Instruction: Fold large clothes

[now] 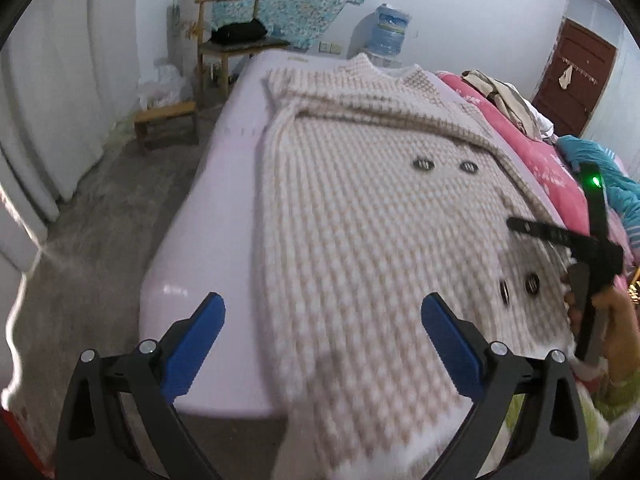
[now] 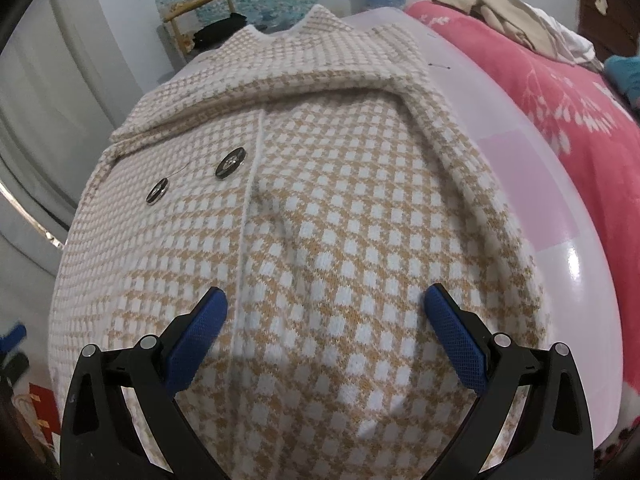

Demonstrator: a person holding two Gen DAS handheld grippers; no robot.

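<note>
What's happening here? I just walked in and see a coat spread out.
A person holding a gripper in each hand is folding a checked coat laid flat on a pale lilac table. Its sleeves are already folded across the chest. The left gripper and the right gripper both hang open over the hem end, gripping nothing yet. A pink blanket lies alongside.

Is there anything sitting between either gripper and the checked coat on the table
Nothing visible does. The right gripper hangs open directly over the checked coat, and the left gripper is open at its near edge. Only the coat's own buttons lie on it.
</note>
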